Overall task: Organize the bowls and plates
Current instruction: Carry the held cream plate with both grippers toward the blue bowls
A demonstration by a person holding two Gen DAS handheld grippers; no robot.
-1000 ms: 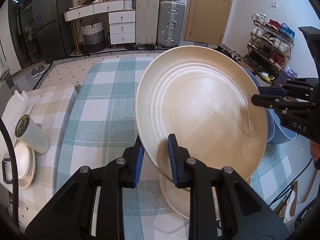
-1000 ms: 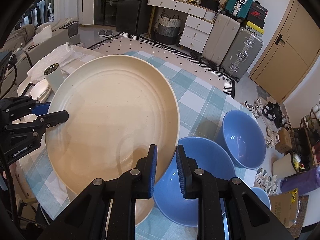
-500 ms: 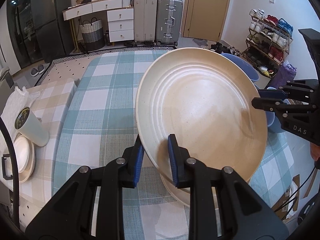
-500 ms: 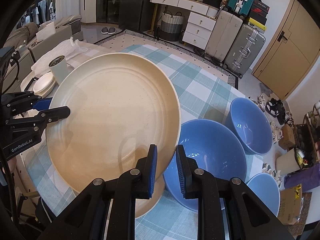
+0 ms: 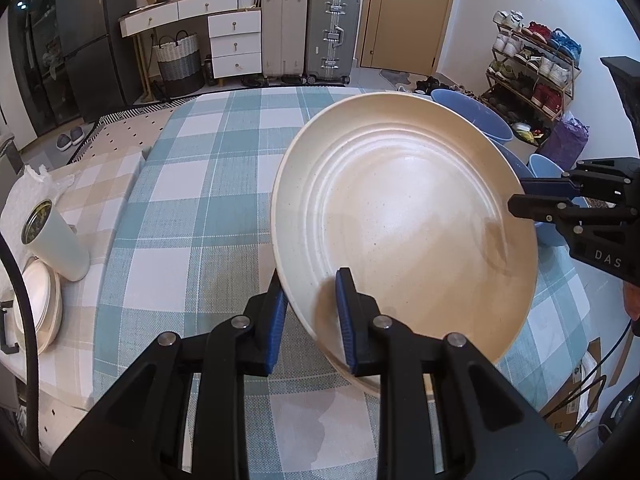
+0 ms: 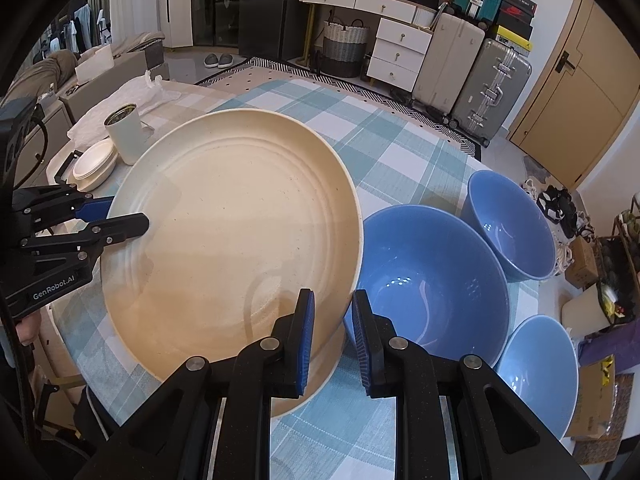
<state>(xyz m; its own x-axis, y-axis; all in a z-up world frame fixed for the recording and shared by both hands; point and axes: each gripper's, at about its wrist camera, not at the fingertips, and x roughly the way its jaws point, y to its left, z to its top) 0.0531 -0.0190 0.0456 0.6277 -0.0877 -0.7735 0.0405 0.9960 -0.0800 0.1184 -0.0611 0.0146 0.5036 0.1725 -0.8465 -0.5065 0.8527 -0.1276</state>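
A large cream plate point(image 5: 404, 224) is held between both grippers just above another cream plate point(image 6: 320, 368) on the checked tablecloth. My left gripper point(image 5: 310, 316) is shut on the plate's near rim. My right gripper point(image 6: 332, 332) is shut on the opposite rim; it also shows in the left wrist view point(image 5: 520, 196). The left gripper shows in the right wrist view point(image 6: 116, 216). Three blue bowls stand to the right: a large one point(image 6: 428, 284), a far one point(image 6: 512, 224) and a near one point(image 6: 536, 376).
A white tumbler point(image 6: 124, 136) and a stack of small white plates point(image 6: 94, 164) stand on a side table to the left. The blue-checked tablecloth point(image 5: 208, 176) stretches away behind the plate. Suitcases, drawers and a shoe rack line the room's walls.
Both grippers have lowered the cream plate toward the plate beneath it. The blue bowls now show more fully beside it.
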